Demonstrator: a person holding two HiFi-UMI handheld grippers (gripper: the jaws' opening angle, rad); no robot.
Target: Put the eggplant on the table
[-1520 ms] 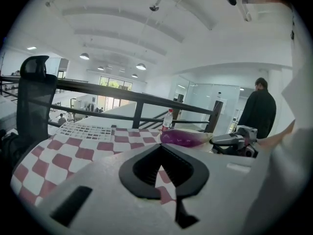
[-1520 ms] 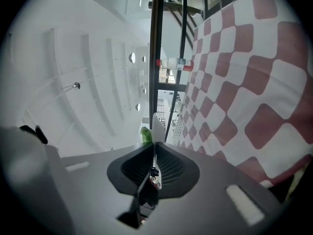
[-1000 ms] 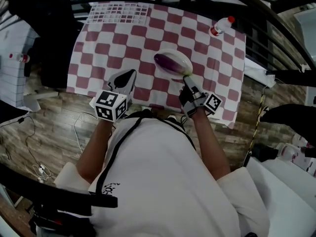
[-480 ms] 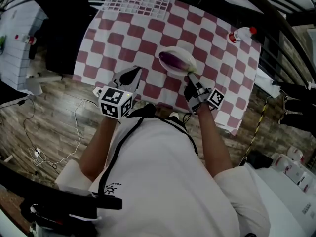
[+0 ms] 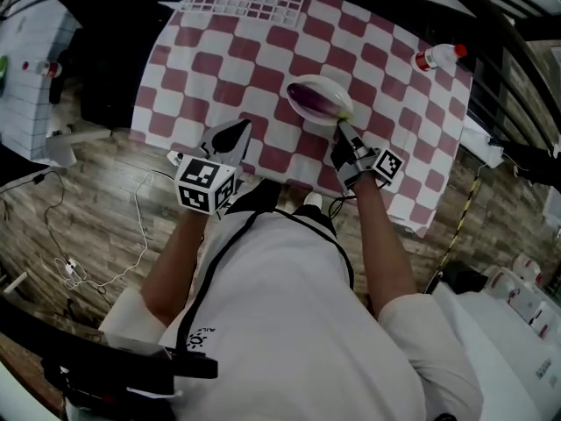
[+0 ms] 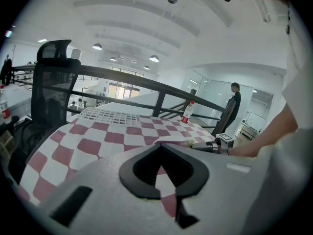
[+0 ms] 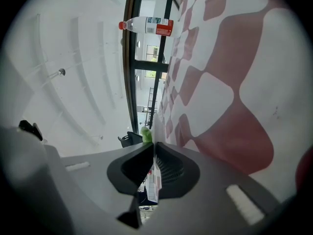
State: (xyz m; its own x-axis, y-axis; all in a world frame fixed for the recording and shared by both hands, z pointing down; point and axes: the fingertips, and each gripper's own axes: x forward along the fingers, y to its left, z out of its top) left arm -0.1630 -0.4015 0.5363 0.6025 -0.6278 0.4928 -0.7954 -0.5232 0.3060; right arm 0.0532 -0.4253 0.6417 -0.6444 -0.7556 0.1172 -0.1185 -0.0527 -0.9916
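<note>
Eggplant [image 5: 316, 103] on plate [image 5: 328, 84], beyond right fingers [image 5: 343, 135]

Left tool [image 6: 159, 147] closed, right tool [image 7: 152, 145] clamped

Head view: we look steeply down on the tabletop [image 5: 219, 60]. Gripper views: low by its near edge, facing across; all share the bottle [image 5: 436, 57].
</note>
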